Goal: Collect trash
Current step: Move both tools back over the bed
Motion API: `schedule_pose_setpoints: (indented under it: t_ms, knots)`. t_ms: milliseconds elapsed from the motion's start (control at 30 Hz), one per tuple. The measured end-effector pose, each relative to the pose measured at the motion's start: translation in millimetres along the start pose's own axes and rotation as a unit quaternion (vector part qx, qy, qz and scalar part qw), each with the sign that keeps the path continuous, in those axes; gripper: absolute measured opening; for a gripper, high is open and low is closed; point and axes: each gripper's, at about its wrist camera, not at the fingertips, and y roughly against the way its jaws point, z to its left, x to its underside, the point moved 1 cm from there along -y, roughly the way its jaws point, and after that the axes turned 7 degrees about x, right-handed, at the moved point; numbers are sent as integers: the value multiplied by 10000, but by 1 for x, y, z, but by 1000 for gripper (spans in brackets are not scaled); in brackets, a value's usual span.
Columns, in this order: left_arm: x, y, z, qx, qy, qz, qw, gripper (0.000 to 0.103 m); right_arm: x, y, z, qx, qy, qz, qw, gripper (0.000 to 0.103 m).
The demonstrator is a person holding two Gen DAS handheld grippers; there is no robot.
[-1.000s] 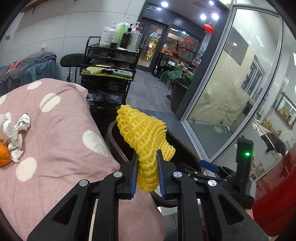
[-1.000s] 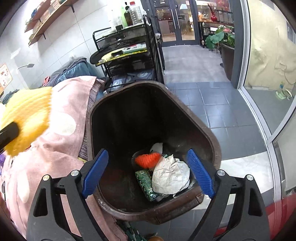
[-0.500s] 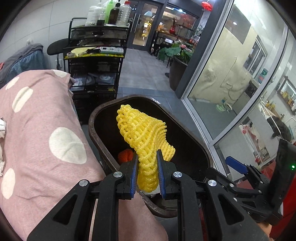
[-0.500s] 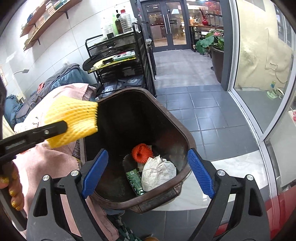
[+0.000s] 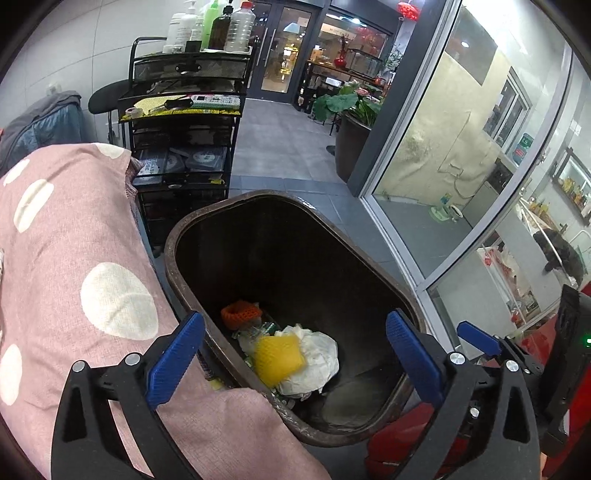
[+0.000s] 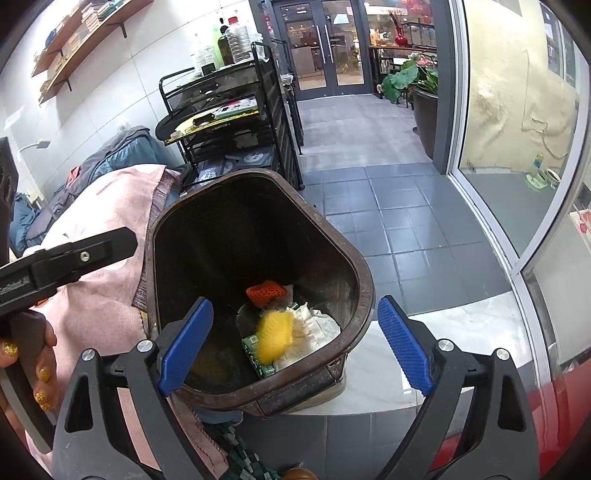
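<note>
Below my left tool (image 5: 295, 347) stands a dark brown trash bin (image 5: 207, 221), its mouth wide to the camera. My left tool's jaws have just been opening and now stand spread wide, with nothing between the blue pads. At the bottom of the bin lies the yellow foam fruit net (image 5: 277, 356), resting on crumpled white paper (image 5: 321, 354). Just behind them sits an orange foam net (image 5: 240, 314), and a green printed packet (image 6: 258, 354) lies beside the paper.

My right tool (image 6: 295, 343) also points down into the bin, its jaws wide apart and gripping nothing. From this side the yellow net (image 6: 275, 339) looks blurred. At the left edge of the right wrist view, one black finger of the left tool (image 6: 85, 254) reaches toward the bin, with the hand (image 6: 33, 369) that holds it below.

Left of the bin, touching its rim, is a pink cloth with white dots (image 5: 74, 266). Behind stands a black wire cart (image 5: 184, 122) with bottles (image 5: 218, 26) on top. Grey floor tiles (image 6: 388, 206) run toward glass doors (image 6: 325, 48), and a large potted plant (image 5: 351, 110) stands by the glass wall on the right.
</note>
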Motion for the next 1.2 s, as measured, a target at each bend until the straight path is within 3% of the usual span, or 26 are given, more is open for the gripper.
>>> schedule_pose_setpoints:
  t_ms: [233, 533, 967, 1200]
  knots:
    - [4, 24, -3, 65, 51, -345, 9994, 97, 2, 2, 0, -54, -5, -29, 10000, 90]
    - [20, 78, -1, -391, -79, -860, 9955, 97, -5, 11, 25, -331, 224, -194, 9990, 90]
    - [64, 151, 48, -1076, 445, -1313, 9845, 97, -15, 35, 104, -1123, 940, -441, 9882, 90]
    - [100, 181, 85, -1571, 792, -1266, 9762, 97, -15, 41, 158, -1731, 1410, -226, 9745, 90]
